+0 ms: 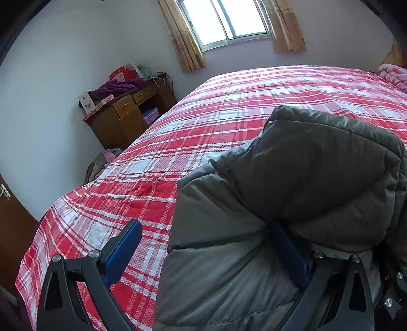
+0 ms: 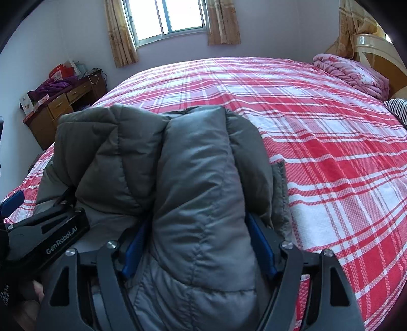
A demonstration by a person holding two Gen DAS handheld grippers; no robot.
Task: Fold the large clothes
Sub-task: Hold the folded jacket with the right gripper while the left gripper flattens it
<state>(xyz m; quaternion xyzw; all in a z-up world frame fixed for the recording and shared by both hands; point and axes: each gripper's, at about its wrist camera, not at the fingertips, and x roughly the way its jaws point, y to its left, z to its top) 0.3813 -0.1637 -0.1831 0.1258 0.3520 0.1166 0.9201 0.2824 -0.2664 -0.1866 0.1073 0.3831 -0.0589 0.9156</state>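
A grey puffer jacket (image 2: 198, 157) lies folded in thick layers on the near part of the red plaid bed (image 2: 330, 152). My right gripper (image 2: 198, 229) straddles a fat roll of it. Both blue pads (image 2: 263, 244) press into the roll's sides, so it is shut on the jacket. My left gripper (image 1: 203, 226) stands wide at the jacket's (image 1: 305, 165) left edge. Its left finger (image 1: 123, 252) hovers over bare bedspread, clear of the fabric. Its right finger (image 1: 290, 254) is tucked under an overhanging fold. The left gripper's black housing (image 2: 51, 234) shows in the right wrist view.
A folded pink quilt (image 2: 353, 73) and a striped pillow (image 2: 396, 107) lie at the bed's far right by the headboard. A wooden desk (image 1: 127, 114) with clutter stands against the left wall below the window (image 1: 223, 20). Clothes (image 1: 101, 163) are heaped on the floor beside the bed.
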